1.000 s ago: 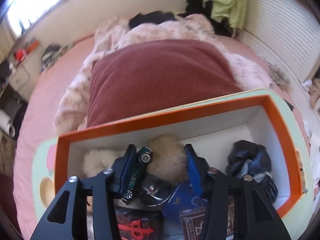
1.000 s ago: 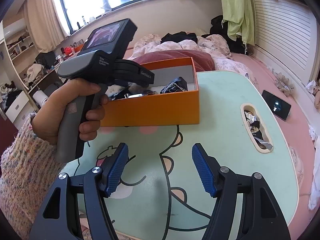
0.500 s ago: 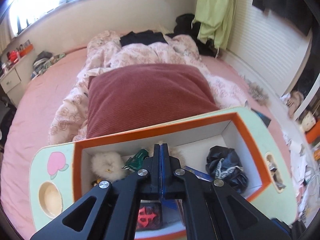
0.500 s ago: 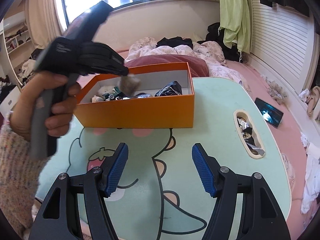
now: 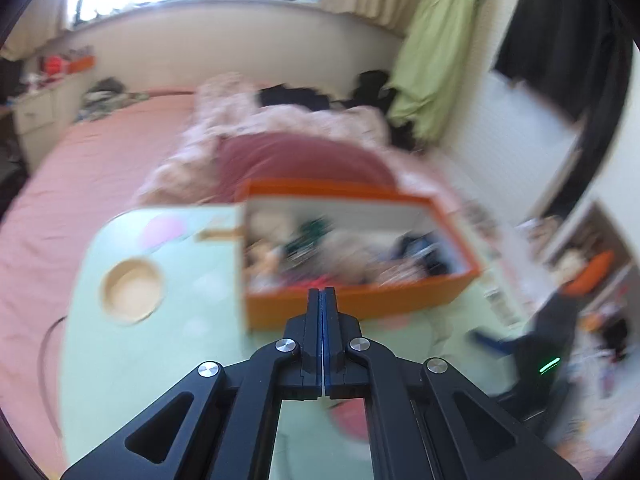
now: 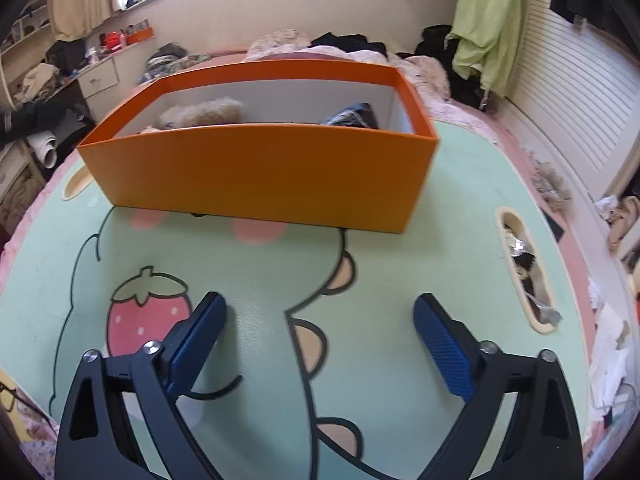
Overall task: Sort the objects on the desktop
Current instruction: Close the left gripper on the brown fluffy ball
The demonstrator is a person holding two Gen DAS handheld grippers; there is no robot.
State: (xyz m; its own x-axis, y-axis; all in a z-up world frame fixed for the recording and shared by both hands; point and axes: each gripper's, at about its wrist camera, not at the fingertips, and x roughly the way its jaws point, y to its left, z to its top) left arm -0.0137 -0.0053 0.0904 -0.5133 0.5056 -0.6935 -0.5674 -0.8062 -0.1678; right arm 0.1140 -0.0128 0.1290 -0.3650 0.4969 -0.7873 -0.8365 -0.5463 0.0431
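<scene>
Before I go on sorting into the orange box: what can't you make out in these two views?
- Orange cardboard box contents, left wrist view: motion blur smears them.
- Same box, right wrist view: its front wall hides all but a beige fluffy item and a dark crumpled bundle.
- Table slot clutter: too small.

Matt orange cardboard box (image 6: 256,168) sits on a smooth printed table (image 6: 440,248); furry plush (image 6: 200,112) inside.

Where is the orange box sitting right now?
The orange box stands on the far half of the green cartoon table, ahead of the right gripper in its view, with the bed behind it.
</scene>
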